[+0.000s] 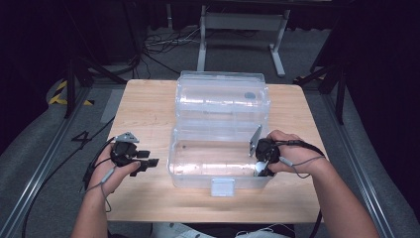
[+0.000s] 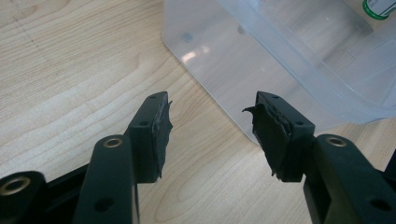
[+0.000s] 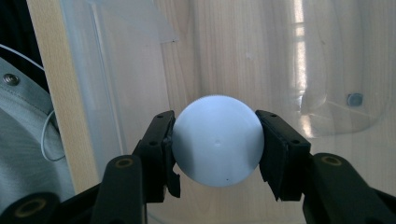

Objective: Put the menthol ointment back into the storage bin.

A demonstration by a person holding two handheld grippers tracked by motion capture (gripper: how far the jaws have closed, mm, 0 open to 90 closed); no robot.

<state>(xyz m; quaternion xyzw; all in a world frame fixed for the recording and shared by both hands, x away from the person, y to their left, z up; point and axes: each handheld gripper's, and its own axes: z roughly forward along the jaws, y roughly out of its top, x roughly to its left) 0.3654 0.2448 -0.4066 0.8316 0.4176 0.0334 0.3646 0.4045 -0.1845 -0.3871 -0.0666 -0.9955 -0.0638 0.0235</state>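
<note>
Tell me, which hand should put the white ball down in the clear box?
The right one, most likely. The right gripper already has its jaws clamped on the white ball inside the clear box. The left gripper rests open and empty over the table, beside the box.

A light wooden table (image 1: 143, 106) is filling the middle of the high view, standing on a grey floor (image 1: 34, 158). A clear plastic box (image 1: 218, 171) is sitting on it at the centre, its open lid (image 1: 223, 96) lying back toward the upper edge of the tabletop.
</note>
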